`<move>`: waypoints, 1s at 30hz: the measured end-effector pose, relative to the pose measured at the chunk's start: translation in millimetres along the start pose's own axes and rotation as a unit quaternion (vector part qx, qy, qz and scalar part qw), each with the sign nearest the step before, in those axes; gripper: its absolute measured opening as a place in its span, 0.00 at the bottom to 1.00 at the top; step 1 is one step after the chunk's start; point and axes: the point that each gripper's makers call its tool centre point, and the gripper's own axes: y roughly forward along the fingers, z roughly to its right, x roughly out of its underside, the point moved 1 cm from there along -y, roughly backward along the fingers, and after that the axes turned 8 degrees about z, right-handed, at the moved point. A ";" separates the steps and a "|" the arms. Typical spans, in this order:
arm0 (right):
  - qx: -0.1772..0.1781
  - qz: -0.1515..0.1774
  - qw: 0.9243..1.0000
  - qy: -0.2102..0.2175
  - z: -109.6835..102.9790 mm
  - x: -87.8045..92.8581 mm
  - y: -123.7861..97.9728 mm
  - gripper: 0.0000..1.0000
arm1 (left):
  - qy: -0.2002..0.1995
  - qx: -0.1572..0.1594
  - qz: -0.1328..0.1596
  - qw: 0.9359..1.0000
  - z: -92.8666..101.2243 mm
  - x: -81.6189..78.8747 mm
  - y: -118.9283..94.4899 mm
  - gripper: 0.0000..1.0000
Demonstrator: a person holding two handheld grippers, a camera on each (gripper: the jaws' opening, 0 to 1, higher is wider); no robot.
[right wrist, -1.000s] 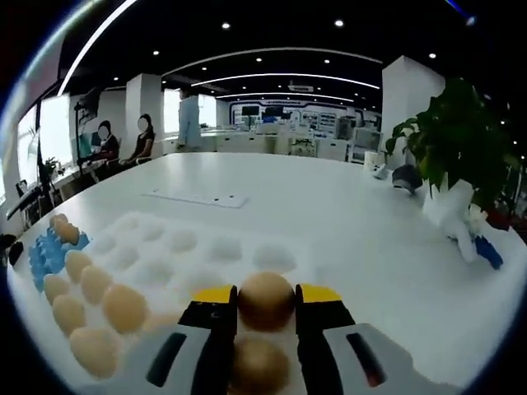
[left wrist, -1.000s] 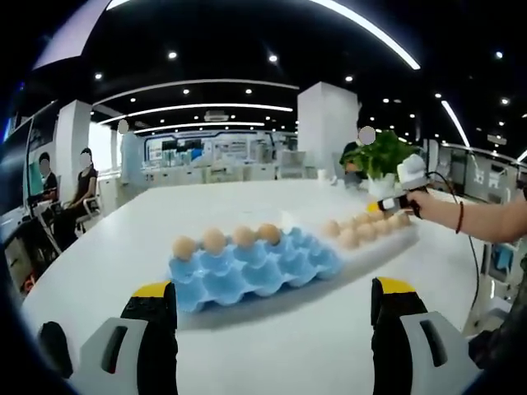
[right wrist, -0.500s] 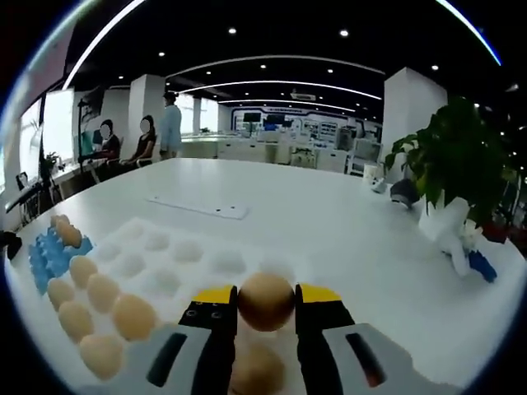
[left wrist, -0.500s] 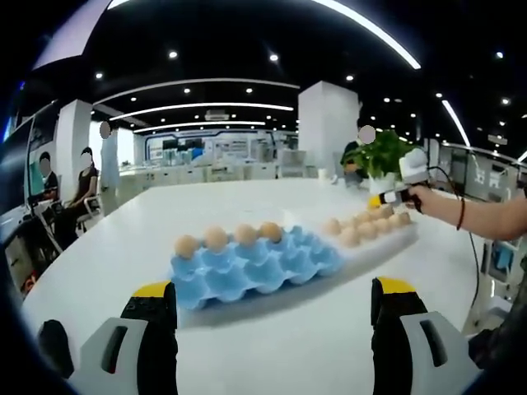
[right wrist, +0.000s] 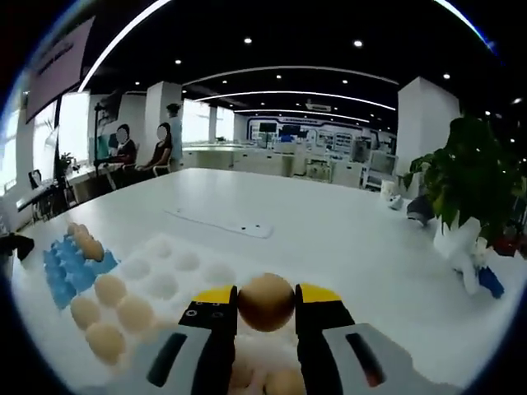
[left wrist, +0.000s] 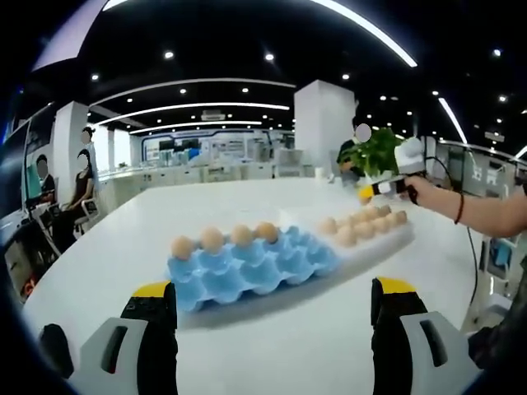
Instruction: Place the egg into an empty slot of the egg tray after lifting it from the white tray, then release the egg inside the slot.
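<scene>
Your right claw (right wrist: pixel 266 306) is clamped on a brown egg (right wrist: pixel 266 302), the egg pinched between the two yellow-tipped jaws and held above the white tray (right wrist: pixel 177 262). In the right gripper view the white tray lies below and to the left of the held egg, with several eggs sitting in its nearer dimples and many dimples bare further back. Beyond its left end the blue egg tray (right wrist: pixel 62 273) shows, with a couple of eggs at its far edge. A flat white plate with small holes (right wrist: pixel 224 224) lies further out on the white surface (right wrist: pixel 346 239), and a potted green plant (right wrist: pixel 464 185) stands at the right.

Your left claw (left wrist: pixel 268 309) stands wide open with nothing between its jaws, low over the surface and short of the blue egg tray (left wrist: pixel 247 267). In the left gripper view that tray has four eggs (left wrist: pixel 224 239) in its far row and the slots nearer to you are empty. The white tray (left wrist: pixel 370 234) sits just beside it on the right, with eggs in a cluster. Over the far end of the white tray you see your right hand (left wrist: pixel 422 189) holding the right claw (left wrist: pixel 366 193) raised clear of the eggs.

Two people sit at the far left of the room.
</scene>
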 end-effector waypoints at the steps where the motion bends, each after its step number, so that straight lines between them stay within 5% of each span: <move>1: -0.004 0.000 1.000 -0.004 -5.9 -0.4 -1.5 0.28 | 0.000 0.000 0.001 1.000 -0.1 -0.3 -0.3 1.00; 13: -0.051 0.009 0.999 0.000 -46.6 -17.2 14.5 0.28 | 0.000 0.002 0.000 1.000 0.2 -0.3 -1.6 1.00; 30: -0.134 0.019 0.991 -0.005 -142.6 -28.6 28.0 0.28 | -0.003 -0.004 -0.003 1.000 -3.7 3.5 -7.5 1.00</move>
